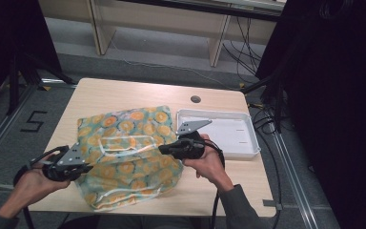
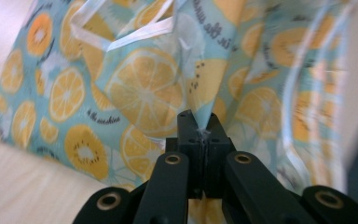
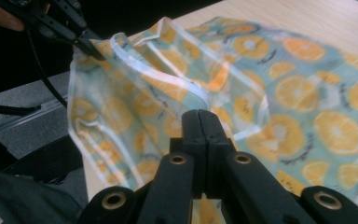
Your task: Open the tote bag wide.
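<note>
Item: citrus-print plastic bag (image 1: 126,152), teal with orange and lemon slices and white carry handles (image 2: 121,39). Lying on the wooden table (image 1: 124,93), near edge lifted, just left of a white tray (image 1: 250,131).

Left gripper (image 1: 86,167): clamped tight on a pinch of bag film, seen drawn up between the jaws in the left gripper view.

Right gripper (image 1: 164,149): closed on the bag's opposite edge, film caught at the jaw tips in the right gripper view.

Progress, as judged: both sides of the mouth gripped and raised, opening partly spread; pulling fully apart or lifting clear not yet done. Tray bare.

Writing: small script on the print, apparently "in the sunshine" (image 2: 103,119), repeated near the top; partly blurred. Painted "5" (image 1: 33,121) on the floor at left. No brand legible.
</note>
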`<state>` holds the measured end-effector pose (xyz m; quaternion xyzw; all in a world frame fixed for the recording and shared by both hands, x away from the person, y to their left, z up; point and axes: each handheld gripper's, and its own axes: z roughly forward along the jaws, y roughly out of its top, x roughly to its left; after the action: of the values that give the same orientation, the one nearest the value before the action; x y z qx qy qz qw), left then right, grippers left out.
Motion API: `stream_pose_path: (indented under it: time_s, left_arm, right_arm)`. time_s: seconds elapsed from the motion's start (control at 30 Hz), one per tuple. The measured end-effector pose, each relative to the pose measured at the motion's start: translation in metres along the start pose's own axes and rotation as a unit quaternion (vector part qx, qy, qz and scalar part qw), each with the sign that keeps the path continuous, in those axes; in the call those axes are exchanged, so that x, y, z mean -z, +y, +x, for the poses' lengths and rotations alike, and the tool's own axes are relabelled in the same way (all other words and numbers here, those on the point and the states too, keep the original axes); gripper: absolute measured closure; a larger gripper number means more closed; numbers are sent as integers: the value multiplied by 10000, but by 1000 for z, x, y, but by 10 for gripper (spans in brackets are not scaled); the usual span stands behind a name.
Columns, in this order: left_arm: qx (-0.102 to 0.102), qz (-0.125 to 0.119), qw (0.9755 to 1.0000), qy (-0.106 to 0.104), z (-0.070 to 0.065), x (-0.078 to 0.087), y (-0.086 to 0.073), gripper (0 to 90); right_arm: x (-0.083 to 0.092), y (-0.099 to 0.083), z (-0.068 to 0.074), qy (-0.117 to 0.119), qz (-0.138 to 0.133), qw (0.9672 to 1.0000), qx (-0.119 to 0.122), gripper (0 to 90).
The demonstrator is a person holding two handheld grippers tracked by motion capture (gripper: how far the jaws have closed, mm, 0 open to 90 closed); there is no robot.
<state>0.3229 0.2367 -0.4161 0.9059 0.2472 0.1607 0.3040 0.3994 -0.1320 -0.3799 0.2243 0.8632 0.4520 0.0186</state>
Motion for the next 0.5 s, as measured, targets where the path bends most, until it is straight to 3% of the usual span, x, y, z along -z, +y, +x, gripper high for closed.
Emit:
stream_pose_path:
  time_s: [0.1, 0.13, 0.17, 0.23, 0.27, 0.3, 0.33, 0.37, 0.4, 0.5]
  left_arm:
    - [74, -16, 9998, -190, 4, 8, 0, 885]
    - [127, -85, 9996, -226, 14, 10, 1, 880]
    - [333, -120, 9991, -249, 20, 9, 2, 876]
    - [399, -119, 9987, -292, 28, 9, 2, 869]
    - [562, -111, 9980, -248, 34, 7, 3, 869]
    - [750, -143, 9970, -127, 48, 0, 6, 864]
    - [750, -143, 9970, -127, 48, 0, 6, 864]
    - [887, -124, 9959, -86, 56, -6, 8, 865]
    - [1011, -142, 9947, -75, 59, -11, 9, 864]
    - [1137, 61, 9935, -54, 79, -28, 9, 865]
  right_arm:
    - [3, 11, 5, -11, -141, 9997, 194, 900]
    - [-1, 19, 3, -144, -125, 9992, 349, 900]
    - [-6, 24, 0, -304, -138, 9985, 442, 900]
    - [-10, 29, -4, -400, -115, 9979, 496, 900]
    - [-16, 33, -10, -499, -160, 9974, 501, 900]
    - [-34, 40, -24, -938, 36, 9939, 577, 900]
    - [-34, 40, -24, -938, 36, 9939, 577, 900]
    - [-55, 42, -39, -1228, 123, 9903, 639, 900]
    - [-62, 42, -45, -1324, 158, 9892, 613, 900]
    - [-81, 39, -57, -1504, 360, 9866, 528, 900]
